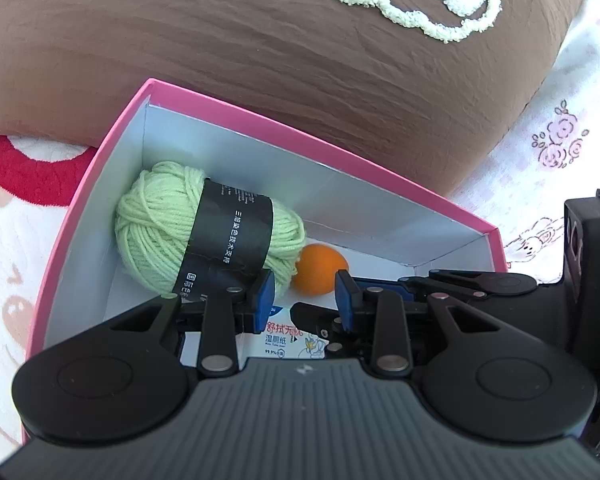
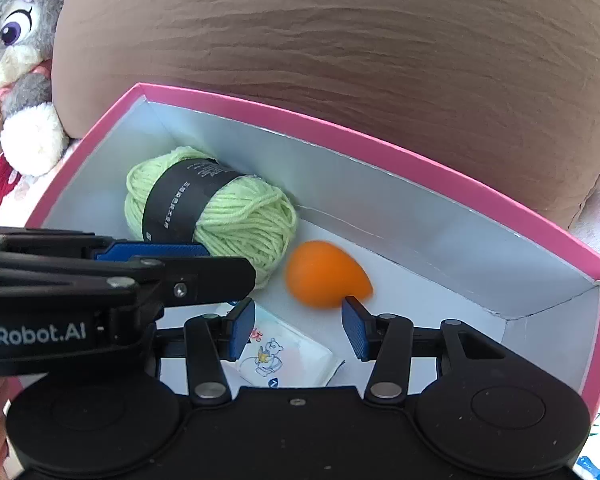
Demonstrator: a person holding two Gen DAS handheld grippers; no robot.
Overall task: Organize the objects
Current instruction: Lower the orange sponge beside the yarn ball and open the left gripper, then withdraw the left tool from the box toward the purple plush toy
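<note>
Surface: white cloth (image 1: 572,92) printed with small pink flowers carries everything; whether it covers a bed cannot be told.
Background: brown cushion (image 1: 260,40) with cream looped stitching lies against the far edge of the box. Grey plush rabbit (image 2: 16,40) sits beyond the far left corner of the box.
Box: pink box (image 1: 80,208) with a white inside stands open on the cloth, no lid on it.
Yarn: light green yarn skein (image 1: 156,224) with a black paper band lies on its side on the box floor, toward the far left corner.
Sponge: orange egg-shaped sponge (image 1: 320,268) lies on the box floor just beside the yarn's right end, near the far wall. Whether it touches the yarn cannot be told.
Wipes: white wet-wipe packet (image 2: 288,356) with printed cartoon figures lies flat on the box floor at the near edge, partly hidden under both tools.
Left gripper: left gripper (image 1: 305,296) points down into the box at the near left. Its blue-padded fingers are closed down to a narrow gap and grip nothing.
Right gripper: right gripper (image 2: 298,328) points down over the wipes packet, just beside the left one. Its fingers stand apart. The packet shows below the gap, and the pads press on nothing. The tip of the right-hand finger sits close to the sponge.
</note>
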